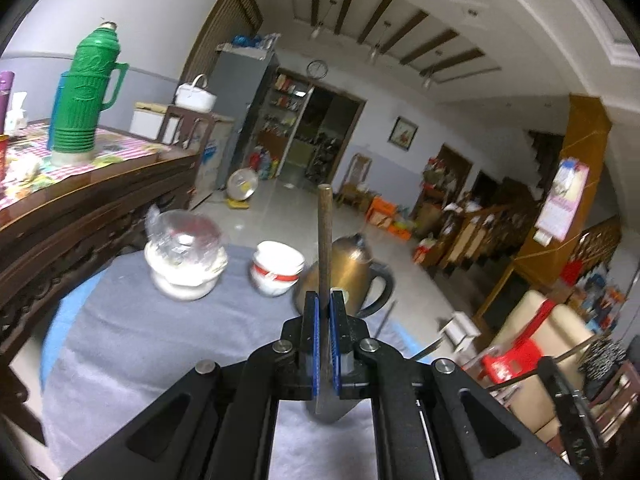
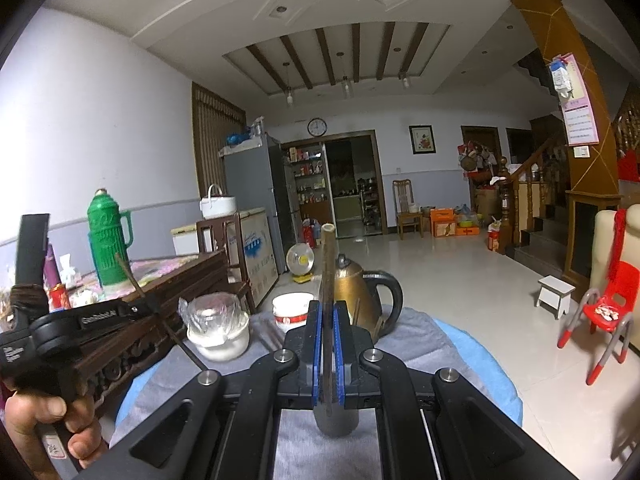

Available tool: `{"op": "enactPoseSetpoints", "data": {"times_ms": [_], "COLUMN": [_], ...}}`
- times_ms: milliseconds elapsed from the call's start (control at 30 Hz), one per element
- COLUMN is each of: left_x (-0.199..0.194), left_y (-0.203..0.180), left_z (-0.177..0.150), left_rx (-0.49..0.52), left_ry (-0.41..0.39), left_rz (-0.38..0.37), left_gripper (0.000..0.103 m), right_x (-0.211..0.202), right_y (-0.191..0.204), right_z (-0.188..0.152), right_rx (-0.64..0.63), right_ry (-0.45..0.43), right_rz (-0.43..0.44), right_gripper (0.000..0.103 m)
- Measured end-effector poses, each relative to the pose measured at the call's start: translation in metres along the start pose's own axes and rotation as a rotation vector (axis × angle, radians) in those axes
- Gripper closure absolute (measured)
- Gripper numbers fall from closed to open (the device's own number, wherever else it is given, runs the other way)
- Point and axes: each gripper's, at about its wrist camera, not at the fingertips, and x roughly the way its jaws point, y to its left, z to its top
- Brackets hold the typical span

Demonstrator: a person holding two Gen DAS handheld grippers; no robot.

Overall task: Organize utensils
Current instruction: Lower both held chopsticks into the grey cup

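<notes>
In the left wrist view my left gripper [image 1: 324, 300] is shut on a dark brown chopstick [image 1: 325, 236] that stands up between the blue pads. In the right wrist view my right gripper [image 2: 328, 308] is shut on a pale bamboo chopstick [image 2: 329, 264], also pointing up. The left gripper [image 2: 150, 308] shows there at the left, held by a hand [image 2: 48, 420], with its dark chopstick [image 2: 136, 284] slanting across it. Several more chopsticks [image 2: 268, 336] lie on the grey cloth [image 2: 416, 344] between the bowls and the kettle.
On the cloth stand a white bowl under plastic wrap [image 2: 218, 328], a white bowl with red bands [image 2: 292, 312] and a brass kettle [image 2: 360, 292]. A dark wooden sideboard [image 2: 184, 280] with a green thermos [image 2: 107, 240] is at the left. A red chair [image 2: 604, 312] is on the floor at the right.
</notes>
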Motion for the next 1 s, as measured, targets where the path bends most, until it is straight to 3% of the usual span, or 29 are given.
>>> {"op": "enactPoseSetpoints", "data": {"times_ms": [167, 533, 1000], "left_x": [0.024, 0.1, 0.145], "left_y": [-0.015, -0.025, -0.026], "left_z": [0.004, -0.013, -0.047], "left_rx": [0.011, 0.032, 0.084], "left_ry": [-0.013, 0.075, 0.196], "left_rz": [-0.039, -0.045, -0.019], "left_gripper": [0.098, 0.098, 0.098], "right_x": [0.024, 0.096, 0.14], "right_y": [0.001, -0.012, -0.022], "right_z": [0.009, -0.014, -0.046], "right_rx": [-0.003, 0.002, 0.0], "right_ry": [-0.004, 0.105, 0.221], "right_rz": [0.01, 0.011, 0.009], "right_gripper": [0.097, 0.097, 0.097]}}
